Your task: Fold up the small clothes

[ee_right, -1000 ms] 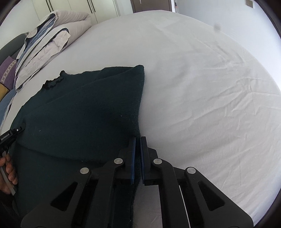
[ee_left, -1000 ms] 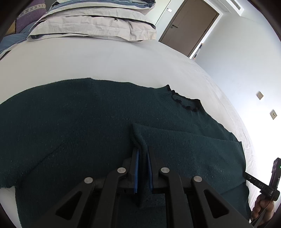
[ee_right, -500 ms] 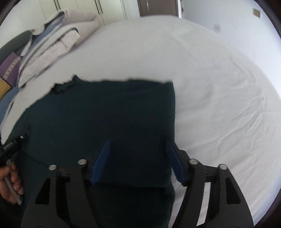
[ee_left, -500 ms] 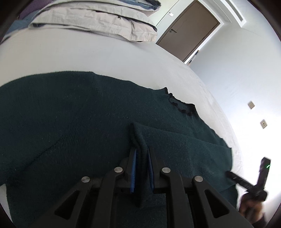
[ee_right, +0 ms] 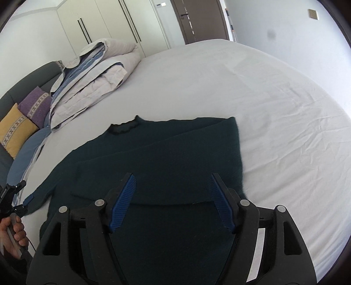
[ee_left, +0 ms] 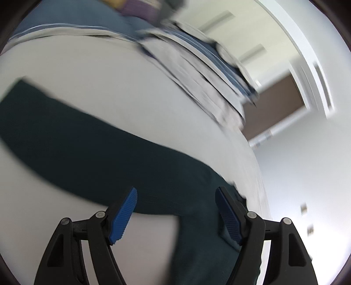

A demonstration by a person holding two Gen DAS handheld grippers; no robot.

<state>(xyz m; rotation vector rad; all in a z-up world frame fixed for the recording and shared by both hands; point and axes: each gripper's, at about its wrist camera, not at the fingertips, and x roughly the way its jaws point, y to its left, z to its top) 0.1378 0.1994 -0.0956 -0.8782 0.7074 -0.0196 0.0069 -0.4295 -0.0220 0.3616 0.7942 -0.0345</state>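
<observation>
Right tongs [ee_right: 172, 201] stand released above the dark green sweater [ee_right: 166, 153], one sleeve folded across it. Left tongs [ee_left: 175, 216] are opening, nothing clamped. Sweater lies on the white bed [ee_right: 241, 83]; folded duvet [ee_right: 94, 74] at ten o'clock.

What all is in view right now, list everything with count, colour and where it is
sweater: one, dark green, flat on the bed, right side folded over its body
bed sheet: one, white, under the sweater
folded duvet: one, pale grey with blue, at the head of the bed
cushions: two, yellow and purple, far left by the dark headboard
wardrobe doors: white, beyond the bed
door: one, brown, back wall
wall plate: one, tan, on the white wall at upper right
left gripper: black, blue pads, jaws opening, nothing gripped, over the sleeve
right gripper: black, blue pads, open above the folded part
hand: one, lower left edge, holding the left gripper's handle
</observation>
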